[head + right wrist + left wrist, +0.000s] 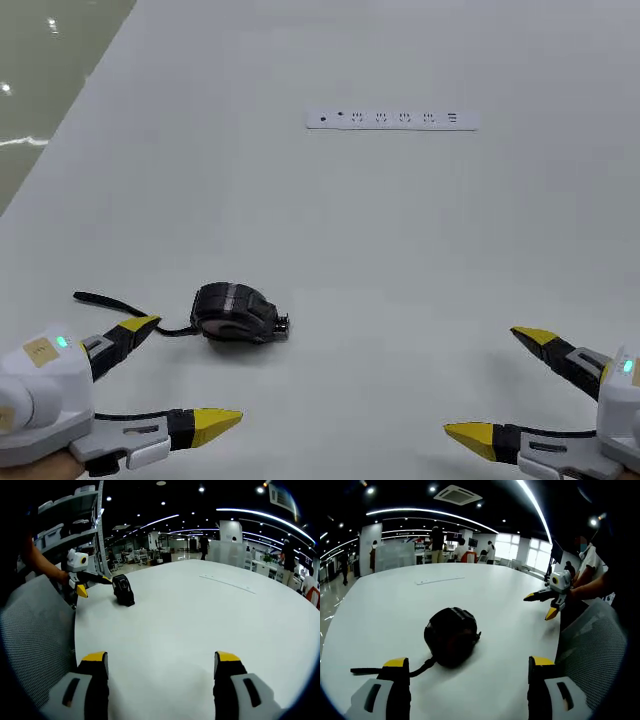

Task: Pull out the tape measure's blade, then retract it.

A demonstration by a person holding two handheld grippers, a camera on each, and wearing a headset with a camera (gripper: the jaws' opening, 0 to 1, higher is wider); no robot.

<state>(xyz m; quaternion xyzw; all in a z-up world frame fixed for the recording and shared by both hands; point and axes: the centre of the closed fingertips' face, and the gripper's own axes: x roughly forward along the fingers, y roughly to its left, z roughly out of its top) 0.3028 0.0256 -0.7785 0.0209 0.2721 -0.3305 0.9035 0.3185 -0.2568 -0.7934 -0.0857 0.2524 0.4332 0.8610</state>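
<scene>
Left gripper (192,368): we see it at the near left of the table, jaws spread wide, nothing between them. Its yellow tips point away from us and to the right.
Right gripper (484,381): it is at the near right, jaws likewise spread wide and gripping nothing, with its tips pointing left. It is well apart from the left one.
Each seen from the other: in the left gripper view the right gripper (537,608) hangs over the table's edge, held by a person's hand. In the right gripper view the left gripper (95,587) sits just beside the tape measure.
Tape measure (235,312): we find the black case on the table just ahead of the left gripper's far jaw. In the left gripper view it (451,636) lies ahead between the two jaws, touching neither.
Blade: it is wound in, and its hook tab (284,323) sits at the right end of the case.
Wrist strap (110,302): it trails left from the case along the table and passes by the far jaw's tip. We cannot tell whether they touch.
Table (400,250): broad, white and rounded at the edge.
Power strip (390,119): white, lying flat at the far middle, well apart from the tape measure.
Mesh chair back (592,645): grey, just off the table's near edge.
Room: an open office under ceiling light strips, with people (437,542) standing far beyond the table and shelving (75,515) with boxes at one side.
</scene>
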